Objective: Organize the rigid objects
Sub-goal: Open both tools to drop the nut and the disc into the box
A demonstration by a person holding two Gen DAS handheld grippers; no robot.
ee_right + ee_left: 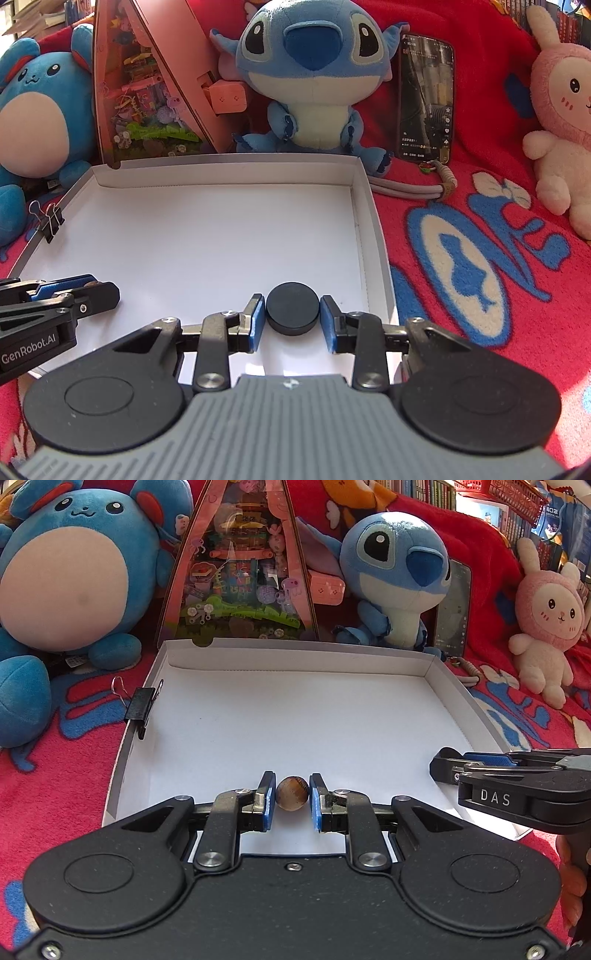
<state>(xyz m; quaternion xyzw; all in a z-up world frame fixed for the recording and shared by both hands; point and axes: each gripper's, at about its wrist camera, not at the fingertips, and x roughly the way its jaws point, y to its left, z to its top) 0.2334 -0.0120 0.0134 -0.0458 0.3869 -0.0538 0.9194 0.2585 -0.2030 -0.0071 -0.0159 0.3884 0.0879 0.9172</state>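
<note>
White box [207, 236] floor lies open ahead; binder clip [50, 218] grips its left wall.

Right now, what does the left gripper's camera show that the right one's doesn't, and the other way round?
Only the left wrist view shows the small brown marble between the left gripper's fingers, and bookshelves at top right.

Only the right wrist view shows the black round disc between the right gripper's fingers, and the phone's lit screen face-on.

Both show the white shallow box, the black binder clip on its left wall, the plush toys and the red blanket.
</note>
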